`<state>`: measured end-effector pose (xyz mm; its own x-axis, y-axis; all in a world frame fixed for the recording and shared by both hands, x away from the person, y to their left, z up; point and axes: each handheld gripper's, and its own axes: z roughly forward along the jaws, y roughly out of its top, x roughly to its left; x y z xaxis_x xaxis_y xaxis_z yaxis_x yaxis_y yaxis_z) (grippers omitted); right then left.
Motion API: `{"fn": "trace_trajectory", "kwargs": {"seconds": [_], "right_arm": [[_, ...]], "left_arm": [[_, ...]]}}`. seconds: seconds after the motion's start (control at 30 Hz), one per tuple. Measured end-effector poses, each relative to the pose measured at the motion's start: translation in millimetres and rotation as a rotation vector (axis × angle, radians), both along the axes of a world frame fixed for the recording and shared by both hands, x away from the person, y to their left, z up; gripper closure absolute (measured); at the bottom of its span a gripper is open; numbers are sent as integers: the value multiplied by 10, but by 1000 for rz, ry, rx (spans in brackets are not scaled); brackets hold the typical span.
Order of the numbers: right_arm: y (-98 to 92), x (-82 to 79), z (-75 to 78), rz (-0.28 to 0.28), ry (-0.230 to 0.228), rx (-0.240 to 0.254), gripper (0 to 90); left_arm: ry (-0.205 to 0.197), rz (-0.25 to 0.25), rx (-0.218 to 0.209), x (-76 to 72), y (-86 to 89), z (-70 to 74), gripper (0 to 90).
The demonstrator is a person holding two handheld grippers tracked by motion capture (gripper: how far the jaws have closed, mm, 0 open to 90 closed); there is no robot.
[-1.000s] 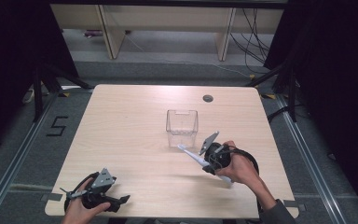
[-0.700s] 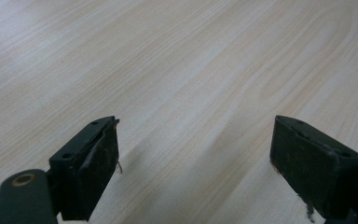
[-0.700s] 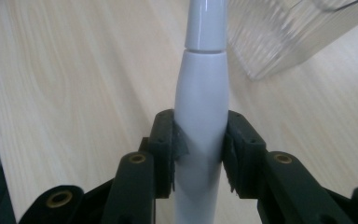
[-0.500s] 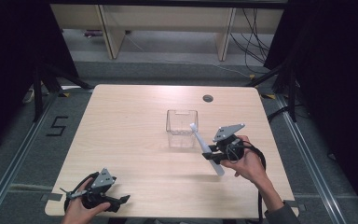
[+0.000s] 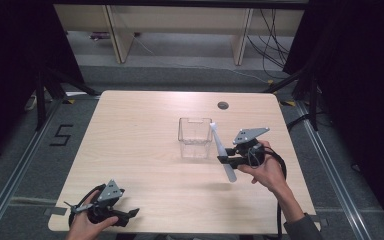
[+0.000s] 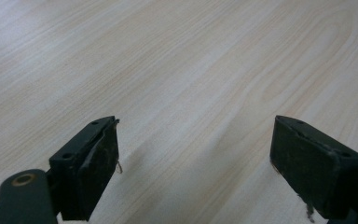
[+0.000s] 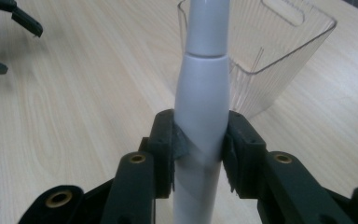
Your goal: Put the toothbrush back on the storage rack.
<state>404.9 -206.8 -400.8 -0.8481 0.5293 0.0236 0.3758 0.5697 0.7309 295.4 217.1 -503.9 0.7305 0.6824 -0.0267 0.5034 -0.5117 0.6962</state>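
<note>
A white electric toothbrush [image 5: 222, 151] is clamped by its handle in my right gripper [image 5: 223, 159], which is shut on it and held above the table just right of a clear plastic box [image 5: 195, 137]. The brush stands nearly upright, its head level with the box's right rim. In the right gripper view the handle [image 7: 201, 102] sits between both pads, with the box [image 7: 279, 51] behind it. My left gripper [image 5: 130, 213] rests at the table's front left edge. Its jaws stand open over bare wood [image 6: 186, 93] with nothing between them.
The light wooden table [image 5: 140, 130] has a round cable hole [image 5: 223, 105] at the back right. Metal rails run along both sides of the floor, and shelving stands behind the table. The left gripper's jaws [image 7: 14, 18] show far off in the right gripper view.
My right gripper has lifted the toothbrush, swung it from lying flat to nearly upright and carried it right, to beside the box. The left gripper has stayed still.
</note>
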Motion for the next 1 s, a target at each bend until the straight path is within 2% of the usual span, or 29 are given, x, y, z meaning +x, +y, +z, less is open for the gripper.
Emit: {"fn": "trace_trajectory", "kwargs": {"seconds": [0.13, 0.17, 0.2, 0.27, 0.3, 0.43, 0.5, 0.53, 0.63, 0.7, 0.87, 0.93, 1.0], "right_arm": [[9, 39, 50, -15, -19, 21, 670], [11, 40, 65, -25, -1, 28, 670], [17, 47, 68, -21, -14, 34, 670], [24, 79, 84, -5, -20, 36, 670], [30, 82, 87, -10, -28, 39, 670], [51, 112, 99, -20, -32, 44, 670], [54, 112, 106, -28, -17, 49, 670], [60, 134, 116, -26, -31, 51, 670], [62, 159, 135, -37, -32, 61, 670], [63, 165, 141, -33, -32, 58, 670], [98, 232, 154, -29, -49, 86, 670], [114, 245, 168, -23, -38, 77, 670], [126, 257, 178, -18, -50, 75, 670]], "left_arm": [[0, 0, 0, 2, 5, -2, 150], [0, -3, 0, 3, 1, -2, 150], [0, -3, 0, 3, 1, -2, 150], [1, -3, -2, 1, -1, -3, 150], [3, -8, 11, 5, 9, 1, 150], [5, -10, 5, 3, 8, -1, 150], [10, -8, -1, 2, 4, -3, 150], [12, -9, 0, 4, 1, -4, 150], [5, -10, 10, 6, 7, -3, 150], [5, -6, 10, 8, 9, -5, 150], [7, -4, 8, 8, 5, -9, 150], [7, -11, 21, 14, 17, -4, 150], [6, -12, 24, 15, 20, -3, 150]]}}
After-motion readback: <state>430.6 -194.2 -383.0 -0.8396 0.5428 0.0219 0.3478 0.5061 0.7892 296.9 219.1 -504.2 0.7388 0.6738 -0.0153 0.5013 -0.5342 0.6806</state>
